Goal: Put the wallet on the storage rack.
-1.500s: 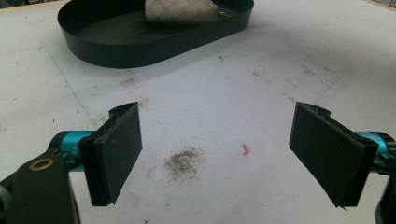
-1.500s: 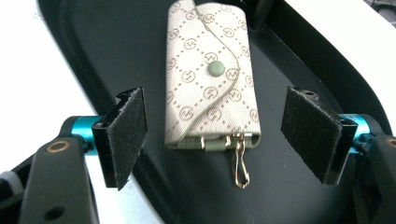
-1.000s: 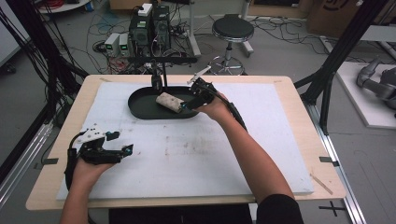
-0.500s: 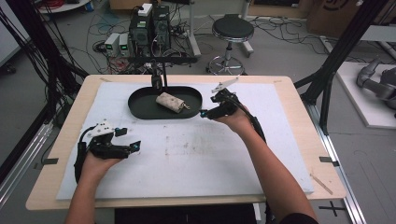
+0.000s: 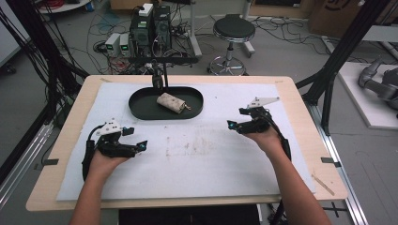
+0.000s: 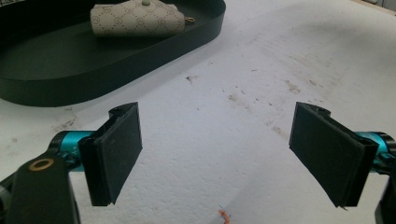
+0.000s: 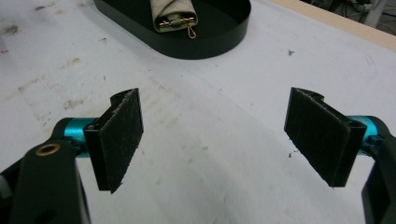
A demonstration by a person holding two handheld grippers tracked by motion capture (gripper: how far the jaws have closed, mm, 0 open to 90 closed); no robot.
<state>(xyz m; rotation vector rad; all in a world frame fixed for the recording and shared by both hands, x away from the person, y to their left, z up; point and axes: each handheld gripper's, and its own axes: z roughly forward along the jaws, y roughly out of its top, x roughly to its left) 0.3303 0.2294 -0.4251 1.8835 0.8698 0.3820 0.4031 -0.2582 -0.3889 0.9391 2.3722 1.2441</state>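
A wooden table is standing at the centre of the high view, with a stained white mat lying over most of its top. At 12 o'clock a round black stool is sitting on the grey floor. At 11 o'clock boxy electronic units are resting among tangled cables. Black frame posts are leaning in at 2 o'clock, and more are rising at 10 o'clock. Even indoor light is falling across everything, casting soft shadows.
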